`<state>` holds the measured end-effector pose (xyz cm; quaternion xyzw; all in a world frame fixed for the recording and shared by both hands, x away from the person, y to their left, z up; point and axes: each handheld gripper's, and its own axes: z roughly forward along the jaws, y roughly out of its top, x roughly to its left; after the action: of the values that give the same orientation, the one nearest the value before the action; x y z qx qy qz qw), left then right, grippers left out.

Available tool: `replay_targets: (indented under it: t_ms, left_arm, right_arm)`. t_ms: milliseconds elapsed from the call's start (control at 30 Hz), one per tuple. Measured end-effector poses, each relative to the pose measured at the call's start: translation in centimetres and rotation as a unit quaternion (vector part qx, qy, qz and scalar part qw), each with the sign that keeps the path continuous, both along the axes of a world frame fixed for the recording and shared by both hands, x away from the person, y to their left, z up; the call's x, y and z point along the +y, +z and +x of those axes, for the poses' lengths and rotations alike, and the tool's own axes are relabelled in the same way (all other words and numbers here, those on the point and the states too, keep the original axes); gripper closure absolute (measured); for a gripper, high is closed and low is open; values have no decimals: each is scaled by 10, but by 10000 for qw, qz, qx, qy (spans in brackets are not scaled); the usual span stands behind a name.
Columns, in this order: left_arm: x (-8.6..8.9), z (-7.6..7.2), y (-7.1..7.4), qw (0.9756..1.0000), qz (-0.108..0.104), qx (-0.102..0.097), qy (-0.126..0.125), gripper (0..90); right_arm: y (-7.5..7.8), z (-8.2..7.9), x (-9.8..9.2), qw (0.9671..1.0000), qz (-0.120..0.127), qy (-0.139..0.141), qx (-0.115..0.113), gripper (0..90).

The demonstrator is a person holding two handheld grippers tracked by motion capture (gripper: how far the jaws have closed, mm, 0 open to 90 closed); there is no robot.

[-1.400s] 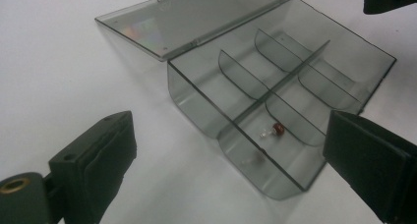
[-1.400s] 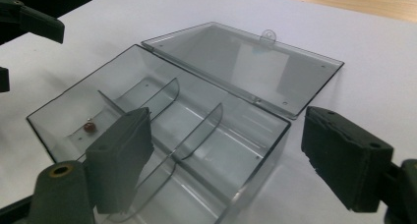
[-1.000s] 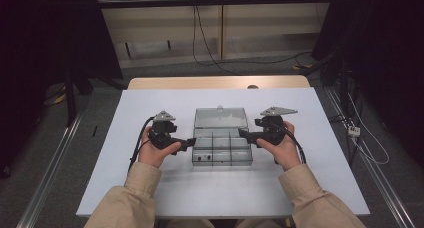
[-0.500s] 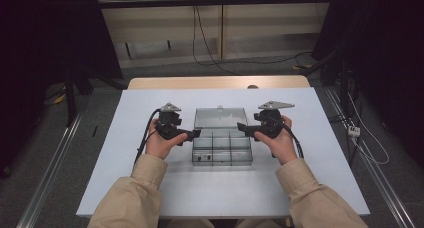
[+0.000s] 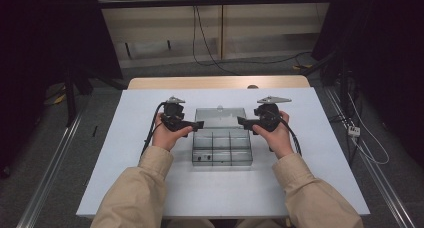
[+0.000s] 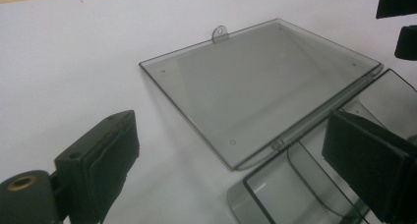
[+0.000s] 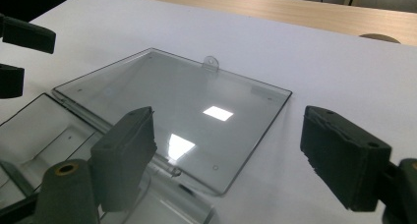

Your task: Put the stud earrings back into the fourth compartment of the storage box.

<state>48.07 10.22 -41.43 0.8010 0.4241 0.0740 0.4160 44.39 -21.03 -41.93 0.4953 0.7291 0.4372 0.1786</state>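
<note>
A clear box (image 5: 222, 149) is lying at the centre of the white surface (image 5: 320, 138), its inside split into small compartments by thin dividers. Its lid (image 5: 220, 117) is lying flat on the surface at the box's 12 o'clock side, joined to it along a hinge, with a small tab at its far edge.

The left tool (image 5: 197, 124) is being held at the box's 9 o'clock side, at the hinge corner, pointing toward 3 o'clock. In the left gripper view its jaws are seen standing wide apart with nothing between them; the lid (image 6: 260, 86) is lying beyond them and a corner of the box (image 6: 275, 189) below. No contact with the plastic is being shown.

The right tool (image 5: 242, 121) is being held at the box's 3 o'clock side, at the other hinge corner, pointing toward 9 o'clock. In the right gripper view its jaws are likewise seen spread wide and empty, with the lid (image 7: 172, 101) lying flat beyond them and light being reflected on it. The box (image 7: 44, 130) is being seen at that view's 8 o'clock.

Both tools are being gripped by a person's hands, sleeves in tan cloth coming in from 6 o'clock. A wooden strip (image 5: 215, 82) is lying along the surface's 12 o'clock edge.
</note>
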Motion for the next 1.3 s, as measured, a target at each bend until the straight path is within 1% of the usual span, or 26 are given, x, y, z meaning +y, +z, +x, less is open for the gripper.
replay_targets:
  t_ms: [100, 133, 200, 267, 367, 400, 467, 500, 567, 600, 633, 667, 733, 767, 833, 867, 900, 967, 1033, 1100, 1133, 1167, 1300]
  left_arm:
    - [-5, 6, -3, 10000, -25, 36, 67, 71]
    - [-6, 8, -5, 10000, 35, 58, 38, 72]
    - [-9, 13, -10, 9999, 31, 115, 107, 73]
    - [-12, 17, -15, 9997, 16, 180, 152, 75]
    - [-16, 21, -22, 9996, 46, 256, 137, 76]
    - [-18, 22, -24, 9995, 11, 273, 167, 76]
    - [-19, 25, -29, 9993, -1, 319, 176, 77]
    - [-19, 26, -30, 9992, 26, 367, 167, 80]
    - [-20, 27, -34, 9989, -99, 405, 213, 80]
    - [-20, 28, -34, 9988, -118, 424, 198, 80]
    - [-21, 28, -35, 9987, -141, 416, 259, 80]
    - [-20, 28, -35, 9985, -172, 462, 226, 80]
    - [-20, 29, -36, 9980, -225, 532, 242, 83]
    - [-20, 29, -37, 9978, -260, 557, 250, 85]
    - [-21, 29, -38, 9973, -319, 610, 238, 91]
    - [-21, 29, -37, 9974, -301, 612, 239, 92]
    - [-22, 28, -37, 9975, -291, 603, 218, 94]
    - [-22, 28, -37, 9973, -343, 611, 207, 119]
    - [-23, 27, -36, 9975, -309, 608, 209, 125]
    - [-23, 27, -36, 9970, -344, 661, 202, 148]
    - [-23, 27, -36, 9968, -347, 689, 196, 147]
    - [-24, 27, -36, 9969, -363, 670, 214, 145]
    - [-25, 26, -36, 9967, -358, 691, 243, 141]
  right_arm:
    - [-3, 5, 1, 10000, -19, -64, 30, 214]
    - [-5, 7, 1, 9999, -25, -95, 43, 215]
    - [-9, 11, 1, 9998, -73, -110, 125, 214]
    - [-14, 15, 1, 9997, -52, -144, 210, 215]
    - [-21, 20, 2, 9993, -22, -153, 339, 215]
    - [-23, 21, 3, 9991, -52, -158, 387, 215]
    - [-26, 24, 3, 9990, -48, -156, 423, 216]
    - [-28, 26, 3, 9988, -35, -163, 450, 217]
    - [-30, 28, 4, 9985, -40, -162, 512, 219]
    - [-31, 29, 5, 9984, 7, -150, 544, 220]
    - [-31, 30, 5, 9983, 25, -143, 561, 221]
    - [-31, 31, 6, 9981, 51, -127, 595, 224]
    - [-32, 33, 7, 9979, 87, -83, 634, 234]
    - [-32, 33, 7, 9975, 138, -105, 679, 241]
    - [-34, 34, 7, 9960, 352, -140, 812, 260]
    - [-35, 34, 7, 9951, 447, -153, 869, 265]
    - [-36, 34, 7, 9947, 488, -154, 891, 271]
    - [-36, 34, 8, 9938, 570, -169, 938, 288]
    - [-36, 34, 9, 9929, 613, -231, 993, 289]
    - [-36, 34, 8, 9921, 643, -244, 1053, 289]
    - [-36, 35, 8, 9910, 700, -267, 1112, 290]
    - [-37, 35, 7, 9899, 765, -280, 1159, 290]
    - [-38, 36, 6, 9868, 927, -332, 1284, 288]
